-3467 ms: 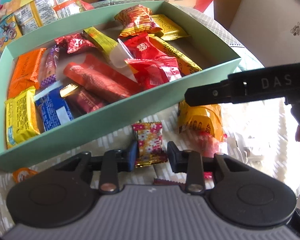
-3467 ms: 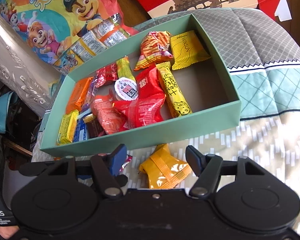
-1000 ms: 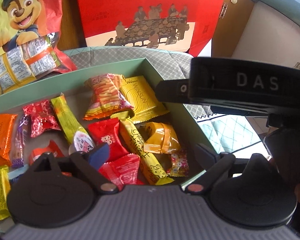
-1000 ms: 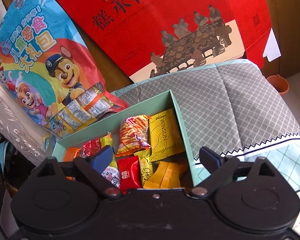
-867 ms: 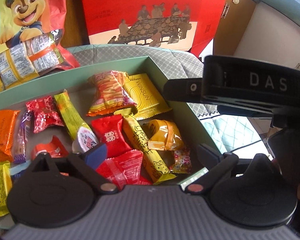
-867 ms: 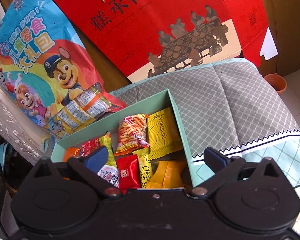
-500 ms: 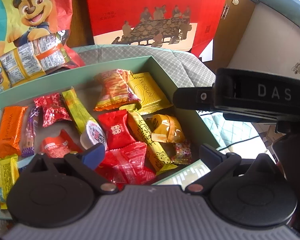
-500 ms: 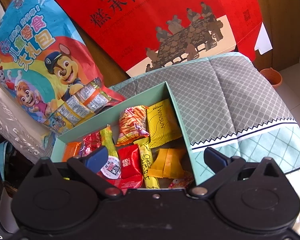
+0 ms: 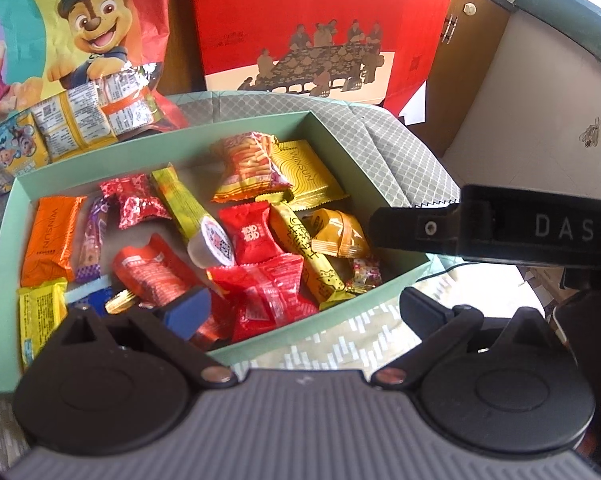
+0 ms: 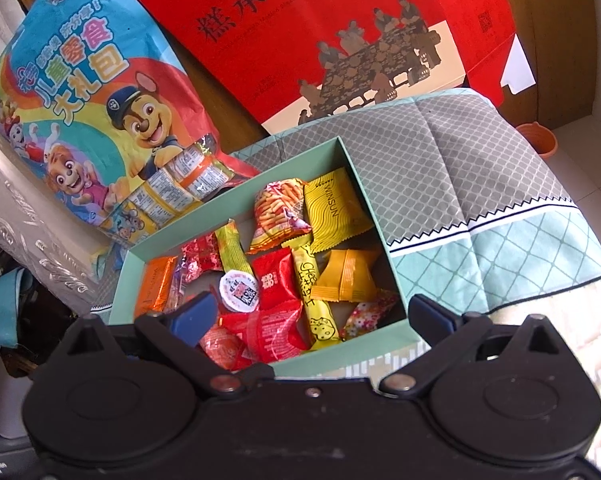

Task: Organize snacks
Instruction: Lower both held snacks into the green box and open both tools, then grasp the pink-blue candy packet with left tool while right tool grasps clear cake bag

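Left wrist view: the left gripper (image 9: 302, 308) hangs wide open and holds nothing, just over the near wall of the green box (image 9: 376, 168). The box has thin, straight card walls. Shiny crinkly snacks (image 9: 260, 292) fill its left and middle. Bare floor shows in its far right corner. The right gripper (image 10: 310, 314) is also wide open with nothing in it, over the box's near right corner.

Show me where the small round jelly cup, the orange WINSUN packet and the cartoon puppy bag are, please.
jelly cup (image 10: 239, 291): right wrist view, on its printed foil lid.
orange WINSUN packet (image 9: 52, 236): left wrist view, middle of its wrapper.
cartoon puppy bag (image 10: 100, 92): right wrist view, on its printed front.
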{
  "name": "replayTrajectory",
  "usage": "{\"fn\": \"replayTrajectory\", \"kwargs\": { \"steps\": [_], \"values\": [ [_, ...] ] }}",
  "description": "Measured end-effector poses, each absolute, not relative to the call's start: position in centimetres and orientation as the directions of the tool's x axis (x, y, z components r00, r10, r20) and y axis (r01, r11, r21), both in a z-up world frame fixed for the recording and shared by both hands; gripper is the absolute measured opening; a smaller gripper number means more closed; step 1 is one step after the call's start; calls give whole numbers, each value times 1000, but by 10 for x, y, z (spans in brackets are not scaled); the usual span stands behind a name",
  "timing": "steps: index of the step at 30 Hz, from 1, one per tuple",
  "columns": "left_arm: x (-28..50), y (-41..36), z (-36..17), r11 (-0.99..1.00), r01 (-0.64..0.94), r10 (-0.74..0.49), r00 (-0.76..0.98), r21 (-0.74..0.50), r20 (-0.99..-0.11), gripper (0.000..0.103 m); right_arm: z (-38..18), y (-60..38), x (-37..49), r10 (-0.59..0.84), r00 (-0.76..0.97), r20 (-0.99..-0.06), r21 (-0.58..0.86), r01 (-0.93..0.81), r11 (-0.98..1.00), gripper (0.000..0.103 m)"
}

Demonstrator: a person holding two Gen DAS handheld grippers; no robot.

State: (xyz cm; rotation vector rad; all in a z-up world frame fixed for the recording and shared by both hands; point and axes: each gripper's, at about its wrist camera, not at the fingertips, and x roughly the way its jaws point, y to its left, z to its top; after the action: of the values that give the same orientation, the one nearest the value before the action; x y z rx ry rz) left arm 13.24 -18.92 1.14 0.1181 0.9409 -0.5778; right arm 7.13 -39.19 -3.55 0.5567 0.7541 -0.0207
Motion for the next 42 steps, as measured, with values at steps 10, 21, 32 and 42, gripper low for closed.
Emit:
{"fn": "replayTrajectory", "kwargs": {
  "steps": [10, 21, 32, 42],
  "values": [
    [105, -155, 0, 858, 494, -388, 436, -145, -812, 103, -42, -383, 35, 163, 716, -679, 453, 233, 860, 103],
    [85, -123, -24, 874, 467, -342, 393, -135, -854, 103, -60, -365, 15, 205, 696, -688, 466, 207, 860, 103],
    [68, -101, -56, 890, 437, -294, 326, -133, -899, 103, -101, -368, 14, 231, 635, -737, 452, 209, 867, 91],
    [63, -96, -63, 887, 447, -286, 331, -118, -899, 103, -115, -343, -13, 185, 585, -789, 339, 164, 926, 51]
  ]
}}
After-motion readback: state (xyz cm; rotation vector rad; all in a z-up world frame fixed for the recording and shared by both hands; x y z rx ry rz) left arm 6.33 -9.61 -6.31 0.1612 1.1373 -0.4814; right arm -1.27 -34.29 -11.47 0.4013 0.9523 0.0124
